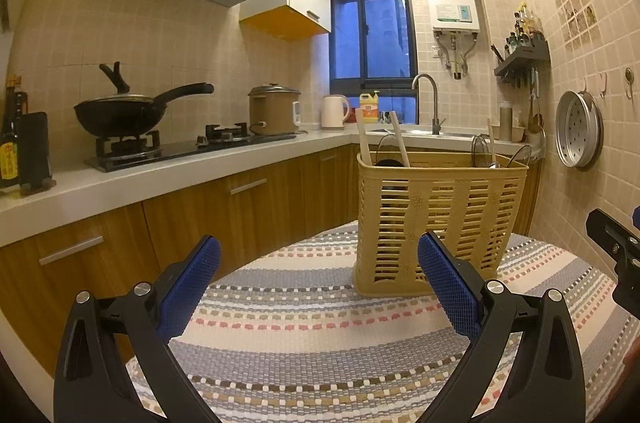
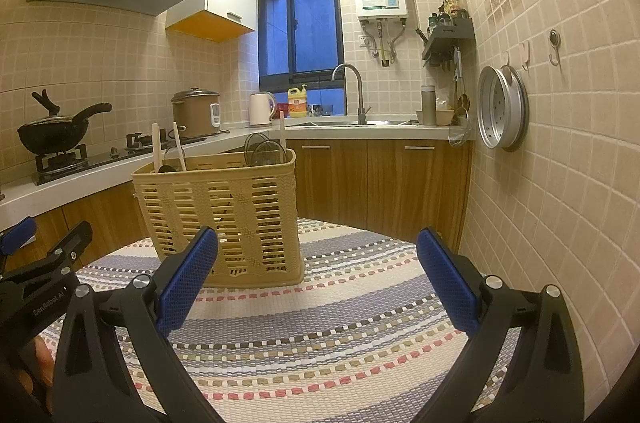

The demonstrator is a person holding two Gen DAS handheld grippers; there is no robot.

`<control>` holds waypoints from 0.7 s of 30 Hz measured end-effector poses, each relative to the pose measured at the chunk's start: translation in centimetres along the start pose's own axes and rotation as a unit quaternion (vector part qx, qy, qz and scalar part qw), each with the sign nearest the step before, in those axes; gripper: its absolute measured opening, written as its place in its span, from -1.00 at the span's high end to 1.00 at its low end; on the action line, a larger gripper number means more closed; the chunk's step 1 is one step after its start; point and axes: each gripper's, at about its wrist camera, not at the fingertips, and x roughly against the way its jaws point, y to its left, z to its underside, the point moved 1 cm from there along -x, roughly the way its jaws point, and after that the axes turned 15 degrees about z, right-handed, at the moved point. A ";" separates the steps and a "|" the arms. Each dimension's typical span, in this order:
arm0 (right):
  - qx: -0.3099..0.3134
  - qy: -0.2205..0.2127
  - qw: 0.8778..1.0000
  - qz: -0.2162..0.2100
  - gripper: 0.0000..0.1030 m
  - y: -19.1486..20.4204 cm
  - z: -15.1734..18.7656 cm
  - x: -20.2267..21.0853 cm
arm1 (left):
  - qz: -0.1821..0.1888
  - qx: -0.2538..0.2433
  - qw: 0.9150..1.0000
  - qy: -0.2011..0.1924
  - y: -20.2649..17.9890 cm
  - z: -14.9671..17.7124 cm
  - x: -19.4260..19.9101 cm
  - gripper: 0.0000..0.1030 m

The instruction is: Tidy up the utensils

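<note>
Where a striped woven mat (image 1: 304, 327) covers the table, one yellow slatted basket (image 1: 436, 219) stands upright toward the far edge. Contents: pale wooden handles (image 1: 362, 135) and dark mesh skimmers (image 2: 264, 151), all upright, rising above the rim. Left gripper (image 1: 319, 287): jaws wide apart, empty, just short of the basket. Right gripper (image 2: 318, 283): jaws wide apart, empty, basket ahead to its left. Background: wok (image 1: 120, 115) on the stove.
</note>
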 end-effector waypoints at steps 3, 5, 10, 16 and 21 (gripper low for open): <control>0.000 0.000 1.000 0.001 -0.85 0.1 0.0 0.0 | 0.001 -0.001 1.000 0.001 -0.1 0.0 0.0 -0.85; 0.000 0.001 1.000 0.001 -0.85 0.0 0.0 -0.1 | 0.001 -0.001 1.000 0.001 0.0 0.0 0.0 -0.85; -0.001 0.002 1.000 0.003 -0.85 0.0 0.0 0.0 | -0.002 0.002 1.000 0.001 0.2 -0.1 -0.1 -0.85; -0.001 0.005 1.000 0.003 -0.85 0.1 -0.1 -0.1 | -0.003 0.006 1.000 0.004 0.4 -0.1 -0.3 -0.85; -0.002 0.009 1.000 -0.001 -0.85 0.1 0.0 -0.2 | 0.001 0.015 1.000 0.013 0.8 -0.1 -0.6 -0.85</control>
